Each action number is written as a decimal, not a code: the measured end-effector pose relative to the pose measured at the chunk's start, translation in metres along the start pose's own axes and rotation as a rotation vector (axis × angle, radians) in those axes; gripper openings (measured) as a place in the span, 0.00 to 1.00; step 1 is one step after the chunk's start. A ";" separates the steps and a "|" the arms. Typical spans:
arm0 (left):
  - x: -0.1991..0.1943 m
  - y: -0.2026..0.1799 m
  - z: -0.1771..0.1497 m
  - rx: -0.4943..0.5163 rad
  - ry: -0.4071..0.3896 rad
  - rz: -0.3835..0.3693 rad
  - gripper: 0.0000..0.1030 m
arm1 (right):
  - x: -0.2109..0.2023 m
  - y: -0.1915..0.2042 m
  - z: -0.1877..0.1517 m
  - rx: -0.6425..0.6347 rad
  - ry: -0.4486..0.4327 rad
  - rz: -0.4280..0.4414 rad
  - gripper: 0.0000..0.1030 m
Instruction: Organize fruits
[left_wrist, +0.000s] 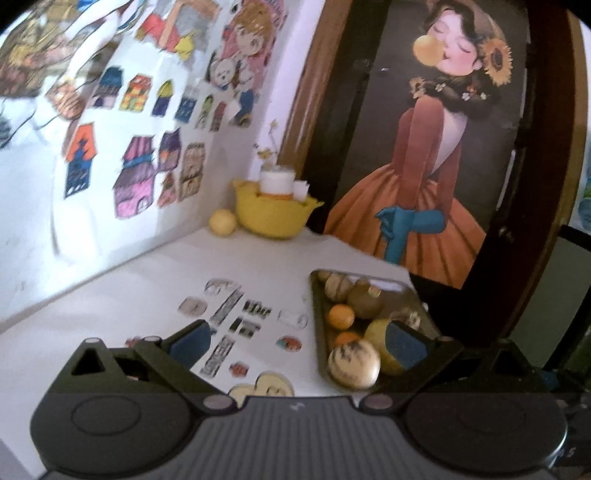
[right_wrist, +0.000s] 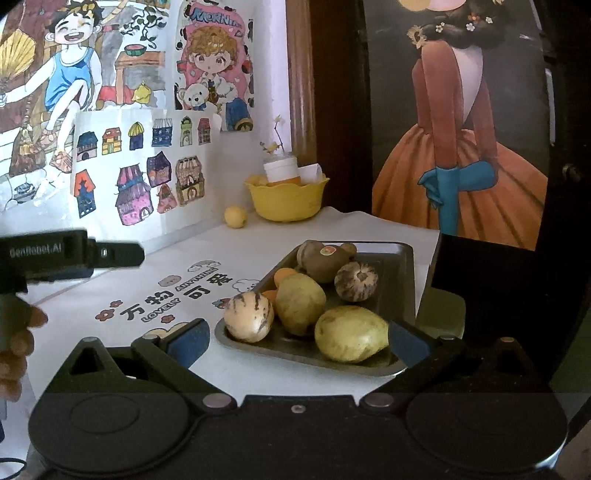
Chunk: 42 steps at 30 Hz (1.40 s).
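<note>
A dark metal tray (right_wrist: 397, 258) on the white table holds several fruits: a yellow-green mango (right_wrist: 351, 334), a striped pale melon (right_wrist: 248, 315), a second mango (right_wrist: 300, 302), a brown kiwi with a sticker (right_wrist: 325, 260), a netted round fruit (right_wrist: 355, 281) and small oranges (right_wrist: 284, 275). My right gripper (right_wrist: 295, 341) stands open just short of the tray's near edge, nothing between its fingers. In the left wrist view the tray (left_wrist: 318, 321) lies to the right, with the striped melon (left_wrist: 354, 363) nearest. My left gripper (left_wrist: 295, 343) is open and empty over the table.
A yellow bowl (right_wrist: 286, 201) with a white-capped bottle stands at the back corner, a lemon (right_wrist: 235, 216) beside it. Drawings cover the left wall. A framed painting (right_wrist: 461, 129) leans behind the tray. The left gripper's body and a hand (right_wrist: 18, 332) show at the right view's left edge.
</note>
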<state>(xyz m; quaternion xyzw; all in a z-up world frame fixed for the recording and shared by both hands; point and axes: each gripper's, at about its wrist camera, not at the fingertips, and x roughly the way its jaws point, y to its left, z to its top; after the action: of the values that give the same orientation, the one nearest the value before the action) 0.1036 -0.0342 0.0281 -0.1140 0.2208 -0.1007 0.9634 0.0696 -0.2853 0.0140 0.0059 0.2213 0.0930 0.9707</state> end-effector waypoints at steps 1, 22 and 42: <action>-0.001 0.001 -0.002 -0.003 0.005 0.004 1.00 | -0.003 0.001 -0.001 0.000 -0.002 -0.005 0.99; -0.040 -0.004 -0.039 0.054 -0.006 0.040 1.00 | -0.044 0.008 -0.027 0.078 0.012 -0.046 0.99; -0.058 -0.007 -0.063 0.090 -0.001 0.061 1.00 | -0.059 0.016 -0.049 0.091 0.004 -0.088 0.99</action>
<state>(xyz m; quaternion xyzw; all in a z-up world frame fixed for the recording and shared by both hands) 0.0230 -0.0377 -0.0019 -0.0640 0.2191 -0.0813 0.9702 -0.0066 -0.2820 -0.0040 0.0400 0.2271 0.0399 0.9722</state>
